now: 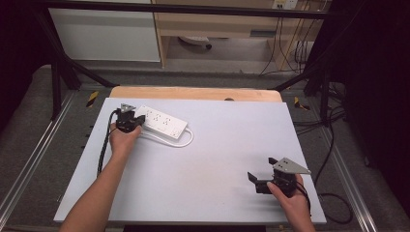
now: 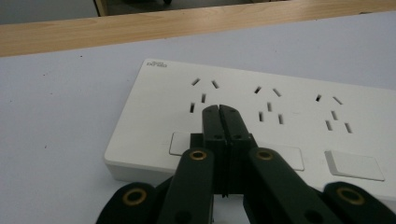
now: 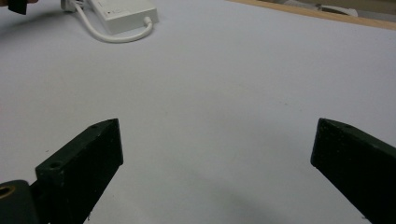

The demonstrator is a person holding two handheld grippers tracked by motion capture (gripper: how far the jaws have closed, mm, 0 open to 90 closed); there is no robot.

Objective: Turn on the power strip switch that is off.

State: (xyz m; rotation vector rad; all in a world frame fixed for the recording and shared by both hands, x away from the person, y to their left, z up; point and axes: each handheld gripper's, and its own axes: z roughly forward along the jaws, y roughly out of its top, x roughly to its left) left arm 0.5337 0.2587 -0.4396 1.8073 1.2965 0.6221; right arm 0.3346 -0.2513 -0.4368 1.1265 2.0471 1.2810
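White table top (image 1: 208, 159) with a wooden edge at 12 o'clock, grey floor and dark frame bars around it. White power strip (image 1: 159, 122) lying flat toward 10 o'clock of the table, its cord (image 1: 180, 143) looping out at the strip's 4 o'clock side. Left gripper (image 1: 137, 121) at the strip's near end, jaws pressed together with nothing between, tips over the strip's face beside a rocker switch (image 2: 180, 142) and just short of the first socket (image 2: 201, 92). Right gripper (image 1: 252, 180) near 5 o'clock, well apart from the strip, jaws spread wide above bare table, holding nothing.
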